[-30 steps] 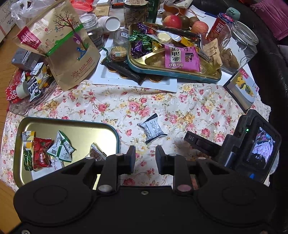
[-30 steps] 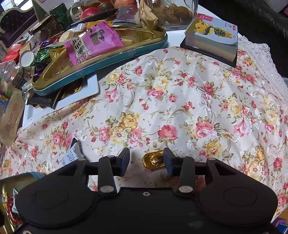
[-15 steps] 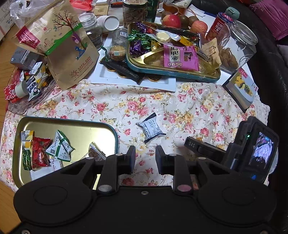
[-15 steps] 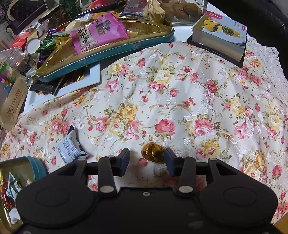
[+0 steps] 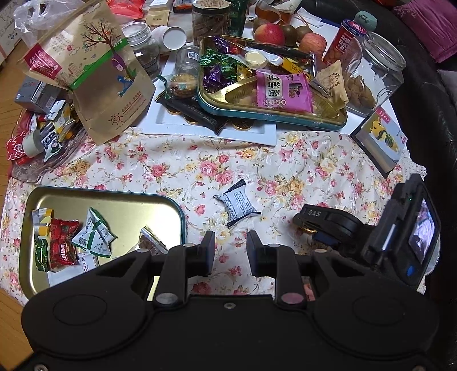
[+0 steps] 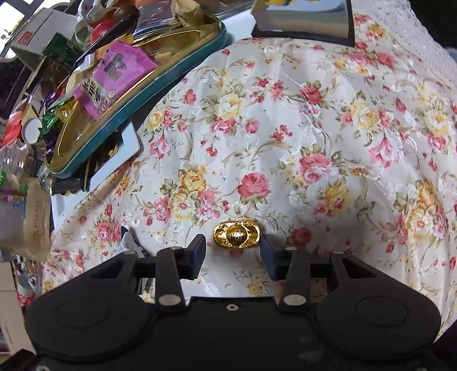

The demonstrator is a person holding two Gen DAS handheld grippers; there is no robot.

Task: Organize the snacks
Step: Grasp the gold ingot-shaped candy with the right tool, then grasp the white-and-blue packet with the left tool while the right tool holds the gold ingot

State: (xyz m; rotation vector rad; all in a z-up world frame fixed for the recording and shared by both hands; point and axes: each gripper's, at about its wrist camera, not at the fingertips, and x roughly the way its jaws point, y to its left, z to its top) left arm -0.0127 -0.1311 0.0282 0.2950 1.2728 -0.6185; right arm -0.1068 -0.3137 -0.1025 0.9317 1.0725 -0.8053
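Gold-foil candy (image 6: pixel 236 236) lay on the desk's floral cloth (image 6: pixel 314 128) just ahead of your right claw (image 6: pixel 232 247), long axis spanning its spread, unpinching jaws, while your left claw (image 5: pixel 230 245), also spread and empty, hung farther off by the tray (image 5: pixel 120 199).

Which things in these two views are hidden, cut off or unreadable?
- Left wrist view: gold foil candy hidden beneath the right gripper.
- Left wrist view: near edge of the gold rectangular tin tray covered by the left gripper.
- Right wrist view: yellow-pictured box cut by the top edge.
- Right wrist view: stamp on the gold foil candy too small.
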